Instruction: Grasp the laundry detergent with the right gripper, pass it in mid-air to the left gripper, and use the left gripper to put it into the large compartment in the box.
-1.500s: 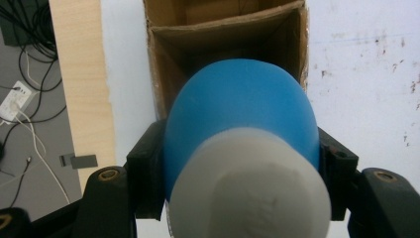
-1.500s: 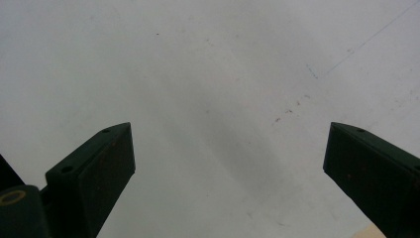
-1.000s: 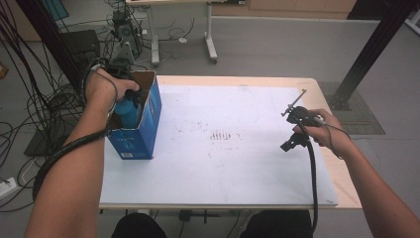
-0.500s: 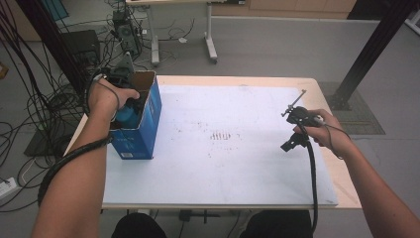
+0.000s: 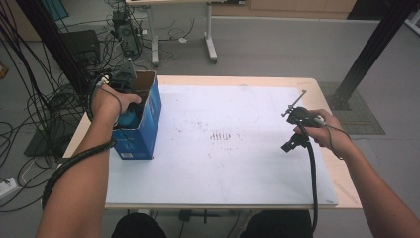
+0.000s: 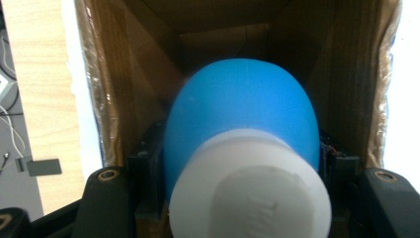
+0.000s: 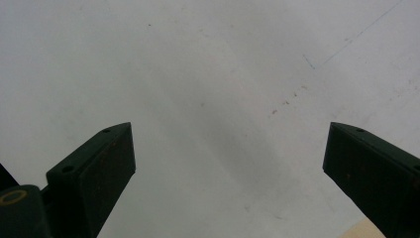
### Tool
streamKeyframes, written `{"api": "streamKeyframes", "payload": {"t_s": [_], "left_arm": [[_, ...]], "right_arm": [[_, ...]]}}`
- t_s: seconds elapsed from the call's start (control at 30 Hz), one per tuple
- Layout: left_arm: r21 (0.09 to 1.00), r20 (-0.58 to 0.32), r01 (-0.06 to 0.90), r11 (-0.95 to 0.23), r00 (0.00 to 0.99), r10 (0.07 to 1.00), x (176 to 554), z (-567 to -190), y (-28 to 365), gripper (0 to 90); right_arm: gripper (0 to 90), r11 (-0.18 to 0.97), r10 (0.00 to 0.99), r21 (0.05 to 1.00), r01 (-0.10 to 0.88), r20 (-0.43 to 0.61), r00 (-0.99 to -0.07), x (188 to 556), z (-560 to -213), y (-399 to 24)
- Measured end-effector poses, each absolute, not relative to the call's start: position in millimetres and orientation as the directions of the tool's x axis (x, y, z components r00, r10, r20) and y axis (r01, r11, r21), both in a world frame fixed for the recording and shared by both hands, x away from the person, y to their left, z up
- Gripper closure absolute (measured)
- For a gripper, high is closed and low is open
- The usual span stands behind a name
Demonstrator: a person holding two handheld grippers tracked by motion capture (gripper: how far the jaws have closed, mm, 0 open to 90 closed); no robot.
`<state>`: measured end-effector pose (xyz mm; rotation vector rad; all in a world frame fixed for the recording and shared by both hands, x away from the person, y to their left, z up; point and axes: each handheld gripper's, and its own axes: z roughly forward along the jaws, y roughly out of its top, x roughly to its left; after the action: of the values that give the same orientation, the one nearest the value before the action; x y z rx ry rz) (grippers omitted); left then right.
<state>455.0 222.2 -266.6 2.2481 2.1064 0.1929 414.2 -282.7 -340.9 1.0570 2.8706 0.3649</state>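
Note:
A blue rounded bottle (image 6: 242,114) with a white cap (image 6: 250,191) sits between the jaws of my left gripper (image 6: 242,163), which is shut on it. The bottle points into an open blue cardboard box (image 5: 143,119) with a brown inside (image 6: 223,29). From above, the left hand (image 5: 111,101) reaches into the top of that box at the table's left, and a bit of the blue bottle (image 5: 130,119) shows under it. My right gripper (image 7: 228,148) stands open over the white sheet (image 7: 208,64), nothing between its jaws. In the high view the right gripper (image 5: 293,144) hovers at the table's right side.
A white sheet (image 5: 223,148) covers most of the wooden table (image 5: 341,173), with faint dark marks at its middle. Cables and equipment lie on the floor to the left. A black post stands beyond the far right corner.
The left hand has sunk lower into the box with the bottle. The right hand has stayed in place.

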Motion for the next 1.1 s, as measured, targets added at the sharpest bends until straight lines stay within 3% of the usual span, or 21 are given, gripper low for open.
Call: {"api": "streamKeyframes", "payload": {"t_s": [1.1], "left_arm": [[0.133, 0.051, 0.989, -0.065, 0.059, 0.997, 454.9, -267.6, 223.2, 37.6]], "right_arm": [[5.6, 0.730, 0.653, 0.246, 0.638, 0.024, -0.757, 415.1, -342.1, -284.7]]}}
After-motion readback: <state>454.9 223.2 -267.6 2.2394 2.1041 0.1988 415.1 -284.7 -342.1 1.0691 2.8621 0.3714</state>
